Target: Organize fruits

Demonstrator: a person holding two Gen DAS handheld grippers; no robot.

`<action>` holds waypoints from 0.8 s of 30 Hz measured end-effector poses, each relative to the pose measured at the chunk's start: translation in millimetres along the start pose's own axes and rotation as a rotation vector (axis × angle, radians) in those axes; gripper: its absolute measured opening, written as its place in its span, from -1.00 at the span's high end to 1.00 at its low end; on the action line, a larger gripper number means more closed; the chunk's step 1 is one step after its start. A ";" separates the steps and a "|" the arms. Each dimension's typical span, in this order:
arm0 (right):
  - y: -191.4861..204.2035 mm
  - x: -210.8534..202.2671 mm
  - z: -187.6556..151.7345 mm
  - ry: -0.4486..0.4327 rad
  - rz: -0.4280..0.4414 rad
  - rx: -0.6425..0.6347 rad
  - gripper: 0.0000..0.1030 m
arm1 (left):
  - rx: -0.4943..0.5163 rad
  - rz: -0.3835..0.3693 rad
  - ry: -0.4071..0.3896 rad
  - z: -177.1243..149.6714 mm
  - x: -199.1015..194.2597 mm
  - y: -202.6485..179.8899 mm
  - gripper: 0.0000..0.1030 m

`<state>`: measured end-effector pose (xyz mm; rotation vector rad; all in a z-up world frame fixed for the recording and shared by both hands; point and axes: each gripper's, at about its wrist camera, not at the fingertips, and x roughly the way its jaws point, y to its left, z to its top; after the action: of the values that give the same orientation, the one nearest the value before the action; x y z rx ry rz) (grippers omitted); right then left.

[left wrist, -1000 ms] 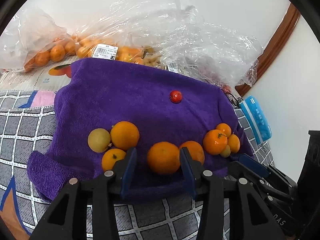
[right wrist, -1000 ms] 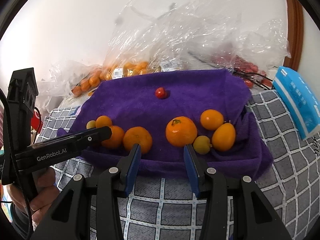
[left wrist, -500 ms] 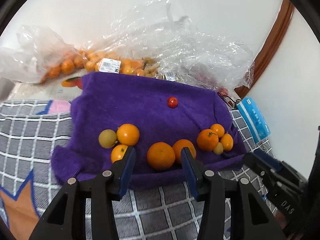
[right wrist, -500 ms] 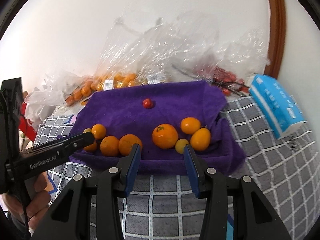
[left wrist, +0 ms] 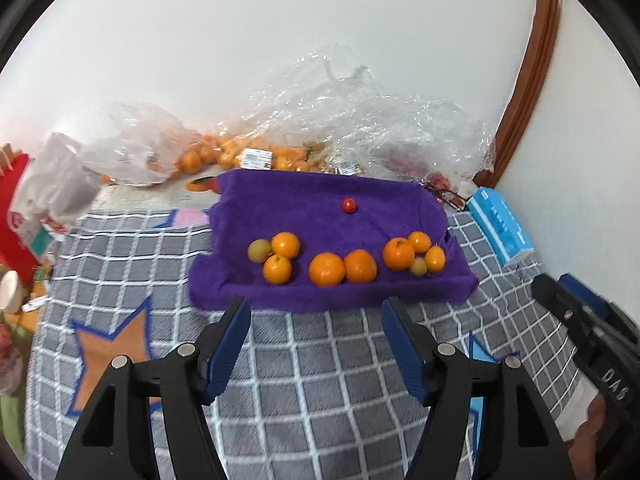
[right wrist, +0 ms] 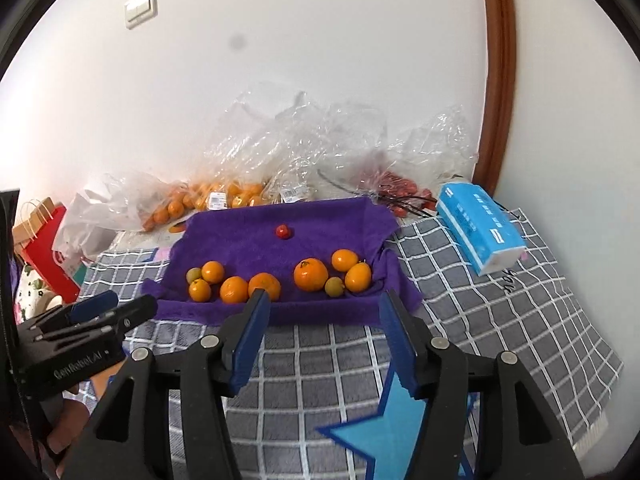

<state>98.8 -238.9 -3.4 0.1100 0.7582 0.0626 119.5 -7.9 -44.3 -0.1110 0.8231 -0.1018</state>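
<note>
Grippers are hanging over the checked blanket (left wrist: 320,380), both empty. The left gripper (left wrist: 316,320) is standing with its blue pads (left wrist: 226,344) moderately wide, having just been opening, with only blanket showing between them. The right gripper (right wrist: 324,312) is standing a little narrower, its jaws also just having been opening, nothing between its pads (right wrist: 250,332). In the right wrist view the left gripper is showing at 8 o'clock, with part of a hand (right wrist: 68,420) under it; in the left wrist view the right gripper is sitting at 4 o'clock.

Just beyond the pads, toward 12 o'clock, a purple towel (left wrist: 304,208) is lying on the blanket, carrying the fruit. In the left wrist view three pieces are clustering at the towel's 9 o'clock side: a greenish fruit (left wrist: 259,250) touching an orange (left wrist: 285,245), with another orange (left wrist: 277,269) just in front. At the middle two larger oranges (left wrist: 327,269) are sitting side by side, touching. At the 3 o'clock side a large orange (left wrist: 398,254) is crowding against two smaller ones and a small greenish fruit (left wrist: 419,266). Farther back, well apart from the rest, a red cherry tomato (left wrist: 348,205) is lying alone.

At 2 o'clock a blue tissue pack (right wrist: 480,228) is resting beside the towel. Behind the towel, clear plastic bags (left wrist: 360,120) of oranges and red fruit are piling against the white wall (right wrist: 320,60). At 9 o'clock a red paper bag (right wrist: 44,248) is standing.
</note>
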 end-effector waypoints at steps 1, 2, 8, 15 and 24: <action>1.6 -6.0 -1.2 0.001 0.002 -0.006 -0.10 | 0.003 0.008 -0.003 -3.5 -7.7 -0.6 -0.31; 2.9 -13.7 -2.9 0.001 -0.001 -0.010 -0.10 | 0.005 0.015 -0.004 -5.6 -13.1 -1.6 -0.33; -2.2 -49.7 -17.9 -0.015 -0.004 0.002 -0.56 | 0.009 0.067 -0.047 -19.8 -50.5 -4.6 -0.52; -15.4 -78.7 -35.0 -0.044 -0.023 0.028 -0.84 | 0.017 0.100 -0.093 -34.3 -81.8 -11.2 -0.59; -23.8 -98.8 -46.6 -0.053 -0.051 0.026 -0.94 | 0.012 0.116 -0.133 -45.6 -103.9 -16.1 -0.61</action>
<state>-4.5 -268.4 27.6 0.1165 0.7086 0.0013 15.0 -12.6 2.5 -0.0577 0.6947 0.0096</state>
